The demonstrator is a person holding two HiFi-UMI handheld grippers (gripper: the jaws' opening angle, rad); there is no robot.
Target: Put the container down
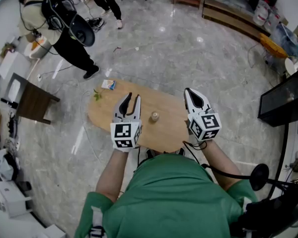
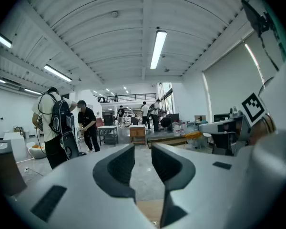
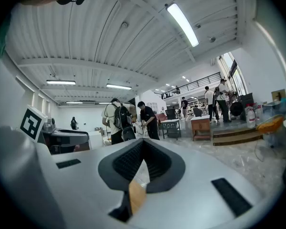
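The small container (image 1: 154, 116) stands on the surface (image 1: 102, 114). The left gripper (image 1: 132, 97) has its fingers slightly apart and empty; the right gripper (image 1: 188, 91) has its fingers closed and empty.

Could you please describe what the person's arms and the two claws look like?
Both the left claw and the right claw have white shells with dark ribbed inner pads, and both taper to points. Each carries a white cube printed with black square markers. A black cable trails from the right one. The person wears a green short-sleeved shirt, and the forearms are bare.
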